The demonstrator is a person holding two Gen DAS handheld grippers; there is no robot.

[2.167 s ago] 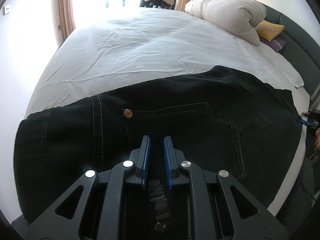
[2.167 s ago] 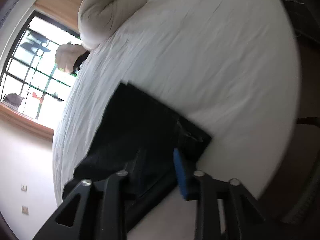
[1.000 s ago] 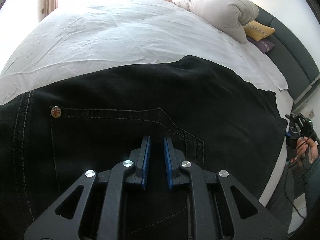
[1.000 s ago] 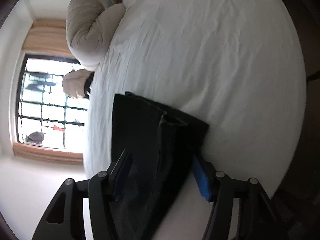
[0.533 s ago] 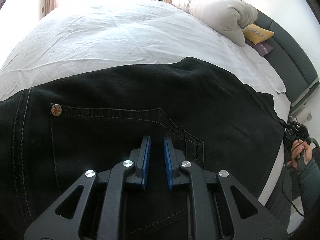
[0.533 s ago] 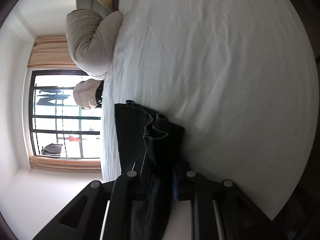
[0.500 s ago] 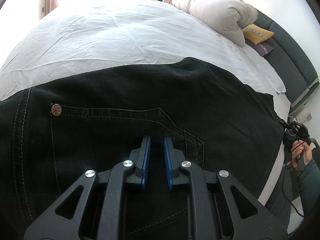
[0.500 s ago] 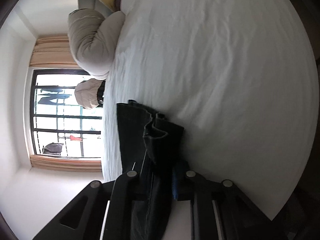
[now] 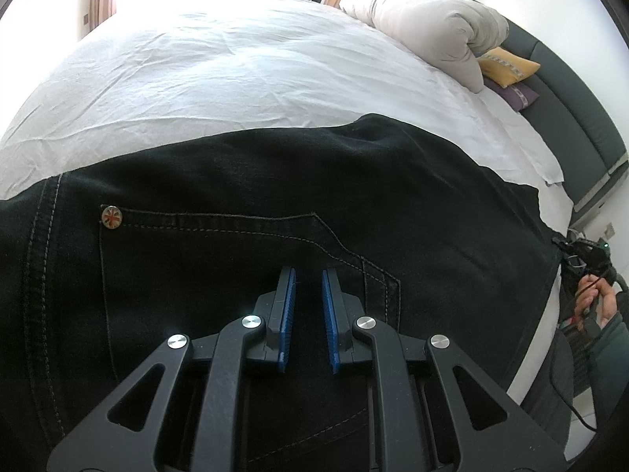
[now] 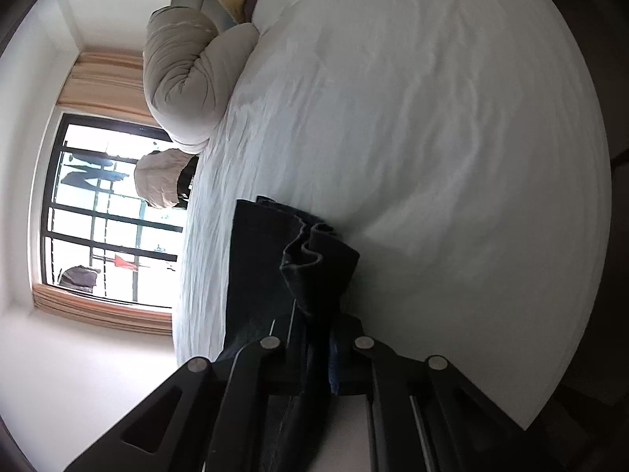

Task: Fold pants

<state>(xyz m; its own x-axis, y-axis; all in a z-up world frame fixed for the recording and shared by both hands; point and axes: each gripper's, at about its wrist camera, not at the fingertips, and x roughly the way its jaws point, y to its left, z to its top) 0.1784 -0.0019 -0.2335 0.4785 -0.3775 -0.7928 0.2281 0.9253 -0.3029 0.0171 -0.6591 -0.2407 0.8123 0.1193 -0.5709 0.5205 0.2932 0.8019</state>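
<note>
Black denim pants (image 9: 275,204) lie spread across the near edge of the white bed (image 9: 236,70), back pocket and a flag-print rivet (image 9: 111,216) up. My left gripper (image 9: 306,279) hovers over the pocket with its blue pads a narrow gap apart and nothing between them. My right gripper (image 10: 314,314) is shut on the bunched hem end of the pants (image 10: 314,263), lifted a little off the sheet. The right gripper in a hand (image 9: 589,299) also shows at the far right of the left wrist view.
A rolled beige duvet (image 9: 424,27) and yellow and purple cushions (image 9: 507,67) lie at the head of the bed by the dark headboard (image 9: 582,118). A window with curtains (image 10: 106,216) is beyond the bed. Bare white sheet (image 10: 432,137) stretches past the pants.
My right gripper, open around the pants' hem a second ago, has closed on it and bunched the cloth. My left gripper has stayed over the pocket.
</note>
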